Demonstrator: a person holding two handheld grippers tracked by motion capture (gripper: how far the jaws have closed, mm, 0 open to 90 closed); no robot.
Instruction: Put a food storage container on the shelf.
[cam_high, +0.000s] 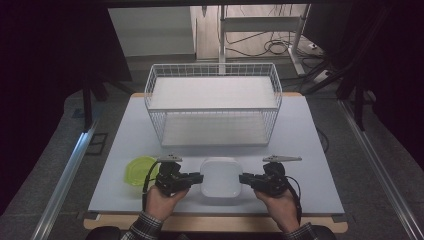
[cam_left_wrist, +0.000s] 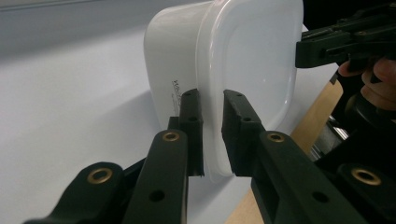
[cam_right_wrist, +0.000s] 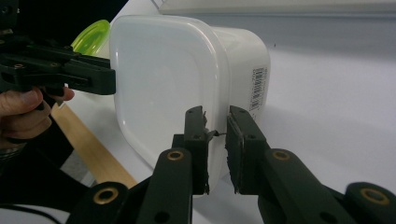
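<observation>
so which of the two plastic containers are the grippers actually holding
The white square container, gripped on its rim by the left gripper and right gripper from opposite sides. The green round container sits untouched on the table to its left.

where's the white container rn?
High view: white container at the table's near edge, between left gripper and right gripper, green lid to its left.

I note a white wire basket (cam_high: 213, 102) at twelve o'clock on the pale table (cam_high: 310, 150). A green lidded container (cam_high: 139, 171) sits at eight o'clock.
</observation>
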